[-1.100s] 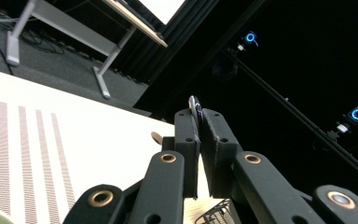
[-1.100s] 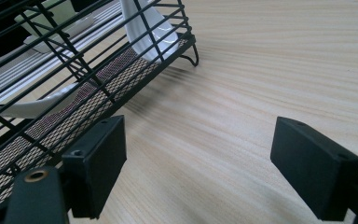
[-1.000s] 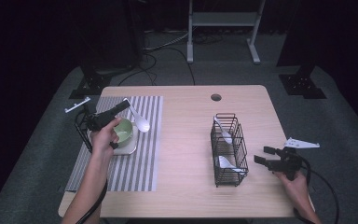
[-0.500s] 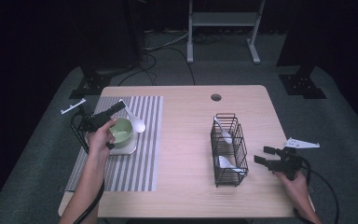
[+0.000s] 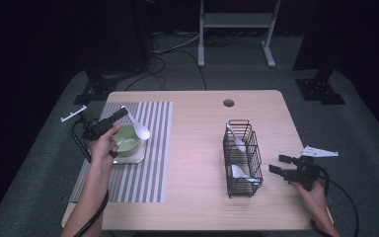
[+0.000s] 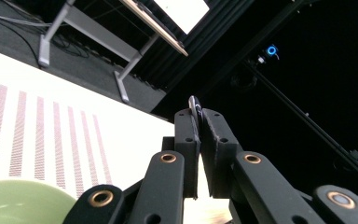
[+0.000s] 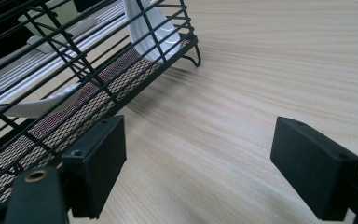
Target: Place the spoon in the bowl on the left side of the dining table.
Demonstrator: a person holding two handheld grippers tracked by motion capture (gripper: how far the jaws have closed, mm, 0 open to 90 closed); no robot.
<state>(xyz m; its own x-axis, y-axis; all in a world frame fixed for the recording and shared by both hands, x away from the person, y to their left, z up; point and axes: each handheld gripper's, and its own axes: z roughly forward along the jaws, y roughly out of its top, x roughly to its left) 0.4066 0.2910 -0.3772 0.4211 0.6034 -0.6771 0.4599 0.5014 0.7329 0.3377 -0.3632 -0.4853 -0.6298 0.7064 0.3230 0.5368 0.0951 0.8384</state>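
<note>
My left gripper (image 5: 124, 113) is shut on the handle of a white spoon (image 5: 141, 131), whose bowl end hangs just right of a green bowl (image 5: 127, 138). The green bowl stands on a white square plate (image 5: 130, 158) on the striped placemat (image 5: 153, 163). In the left gripper view the spoon handle's tip (image 6: 194, 105) pokes out between the closed jaws, with the green bowl (image 6: 23, 203) at lower left. My right gripper (image 5: 276, 164) stands open just right of a black wire basket (image 5: 242, 158); its fingers (image 7: 98, 168) are spread wide over bare wood, with nothing between them.
The wire basket (image 7: 74, 70) holds white spoons (image 7: 154, 37) in its compartments. A round cable hole (image 5: 228, 103) sits near the table's far edge. Bare wood lies between the placemat and the basket. A white desk frame (image 5: 232, 29) stands on the floor beyond.
My left gripper has shifted the spoon slightly leftward, closer to the green bowl. The right gripper has stayed in place, open.
</note>
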